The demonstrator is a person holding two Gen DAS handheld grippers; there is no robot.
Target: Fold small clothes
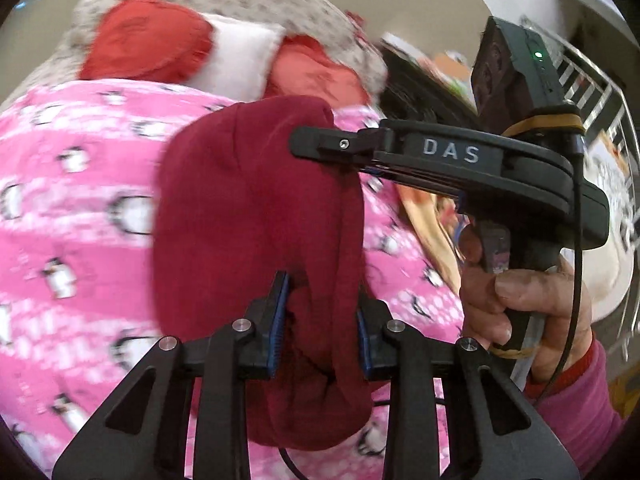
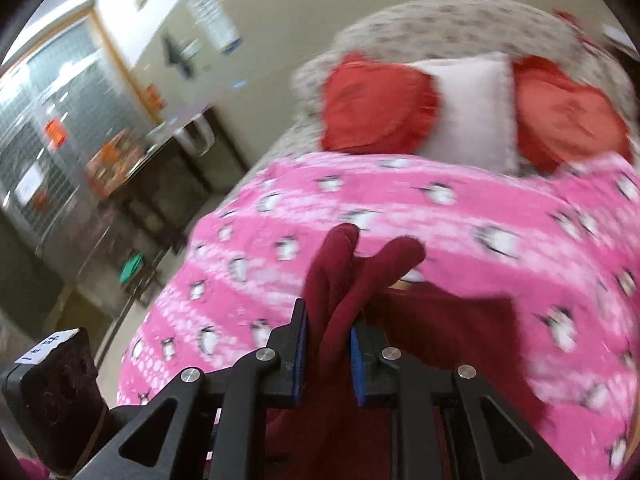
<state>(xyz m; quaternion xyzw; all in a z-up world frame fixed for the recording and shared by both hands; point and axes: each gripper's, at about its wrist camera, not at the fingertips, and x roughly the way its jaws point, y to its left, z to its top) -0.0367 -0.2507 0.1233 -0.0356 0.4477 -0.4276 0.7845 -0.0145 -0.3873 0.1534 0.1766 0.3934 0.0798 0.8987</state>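
Observation:
A dark red garment (image 1: 256,216) hangs in the air above a bed with a pink penguin blanket (image 1: 72,208). My left gripper (image 1: 322,320) is shut on a bunched fold of it. My right gripper (image 1: 316,146) comes in from the right in the left wrist view, held by a hand (image 1: 520,300), and grips the garment's upper edge. In the right wrist view my right gripper (image 2: 328,356) is shut on the dark red garment (image 2: 340,280), whose folds stick up between the blue pads (image 2: 303,356). The rest of the cloth drapes down to the right over the pink blanket (image 2: 460,216).
Two red heart cushions (image 2: 376,108) and a white pillow (image 2: 472,104) lie at the head of the bed. A dark cabinet (image 2: 168,176) and a metal cage (image 2: 44,128) stand left of the bed. A white railing (image 1: 592,92) is at the right.

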